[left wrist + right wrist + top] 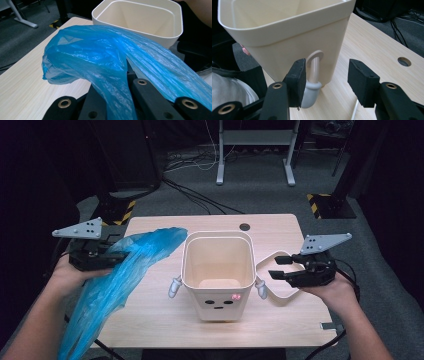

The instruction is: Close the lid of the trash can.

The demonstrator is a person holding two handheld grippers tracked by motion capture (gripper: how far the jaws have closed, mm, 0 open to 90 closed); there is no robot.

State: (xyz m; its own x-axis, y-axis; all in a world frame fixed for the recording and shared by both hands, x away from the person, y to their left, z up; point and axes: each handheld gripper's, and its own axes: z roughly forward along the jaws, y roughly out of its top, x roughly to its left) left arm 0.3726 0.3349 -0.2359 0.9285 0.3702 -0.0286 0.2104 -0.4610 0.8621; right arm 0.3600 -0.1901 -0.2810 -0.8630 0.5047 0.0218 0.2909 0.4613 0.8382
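The blue bag (117, 270) is pinched in the left gripper (102, 254) at the left side of the surface (280, 315), above the wood. In the high view one end of the film bunches up toward the bin (218, 272) and reaches close to its left rim, while the longer part hangs down past the near-left edge of the surface. In the left gripper view the bag (105, 65) runs up between the two black fingers (150, 96), which are clenched on it, and the crumpled end billows out in front of them, with the bin's rim (140, 25) just behind.

The bin is cream, open-topped and upright at the middle of the surface, with a small face printed on its near wall and a little grey-tipped arm (175, 287) sticking out on each side. A thin cream ring (280, 270) lies on the surface to the right of the bin.

The right gripper (282, 267) is held at the bin's right side, over the ring. Its fingers (363, 82) stand apart, grasping nothing; in the right gripper view the bin's side arm (312, 82) sits just beside the left-hand finger, with bare wood in the gap between the two.
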